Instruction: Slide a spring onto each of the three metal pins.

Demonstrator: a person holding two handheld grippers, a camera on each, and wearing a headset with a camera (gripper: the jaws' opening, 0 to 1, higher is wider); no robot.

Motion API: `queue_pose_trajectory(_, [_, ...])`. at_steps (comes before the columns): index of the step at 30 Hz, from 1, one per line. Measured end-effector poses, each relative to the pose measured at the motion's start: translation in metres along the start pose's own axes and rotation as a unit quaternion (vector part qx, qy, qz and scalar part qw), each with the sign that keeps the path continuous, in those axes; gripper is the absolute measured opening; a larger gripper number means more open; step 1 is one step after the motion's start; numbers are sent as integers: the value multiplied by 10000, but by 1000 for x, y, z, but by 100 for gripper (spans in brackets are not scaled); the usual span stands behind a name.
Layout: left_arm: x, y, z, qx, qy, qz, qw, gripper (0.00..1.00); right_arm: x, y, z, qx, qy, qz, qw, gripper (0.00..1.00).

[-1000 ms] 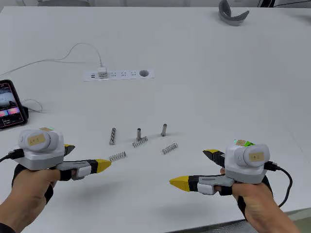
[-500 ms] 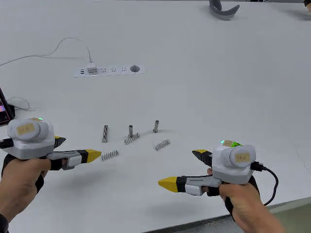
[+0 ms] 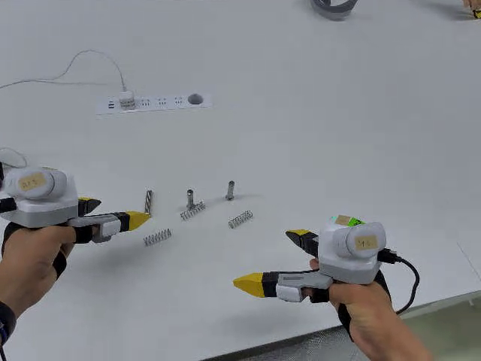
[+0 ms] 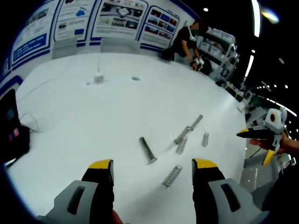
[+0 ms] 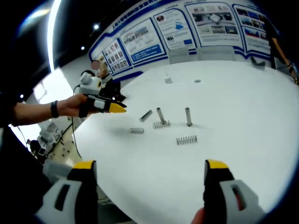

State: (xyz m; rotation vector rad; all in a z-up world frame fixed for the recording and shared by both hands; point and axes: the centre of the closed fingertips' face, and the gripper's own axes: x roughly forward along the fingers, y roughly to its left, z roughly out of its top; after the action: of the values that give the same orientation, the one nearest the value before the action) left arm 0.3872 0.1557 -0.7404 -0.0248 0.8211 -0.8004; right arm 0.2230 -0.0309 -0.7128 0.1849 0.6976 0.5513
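Observation:
Three metal pins sit in a row on the white table (image 3: 316, 135). The left pin (image 3: 148, 201) seems to lie on its side, while the middle pin (image 3: 190, 198) and the right pin (image 3: 230, 189) stand upright. One spring (image 3: 157, 238) lies loose near the left pin, a second spring (image 3: 193, 211) rests against the middle pin, and a third spring (image 3: 240, 219) lies in front of the right pin. My left gripper (image 3: 113, 210) is open, with one tip just left of the left pin (image 4: 148, 149). My right gripper (image 3: 272, 259) is open and held back from the springs (image 5: 187, 139).
A white power strip (image 3: 150, 101) with a plugged-in cable lies at the far left of the table. A grey curved object (image 3: 331, 6) sits at the far edge. A phone (image 4: 9, 126) lies to the left. The table's front edge (image 3: 421, 304) runs just behind my right hand.
The head camera has shifted. My left gripper has moved forward past the nearest spring, up beside the left pin. My right gripper has stayed in about the same place.

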Motion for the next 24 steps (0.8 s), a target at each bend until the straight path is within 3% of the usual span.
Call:
queue_pose_trajectory(6, [15, 6, 0, -176, 53, 62, 9998, 64, -1, -2, 0, 12, 32, -7, 10000, 97])
queue_pose_trajectory(12, [28, 17, 1, -333, 35, 256, 9991, 49, -1, -3, -1, 43, 48, 33, 10000, 95])
queue_pose_trajectory(24, [53, 16, 8, -606, -106, 227, 9978, 19, -1, -6, -9, 193, 105, 21, 9998, 94])
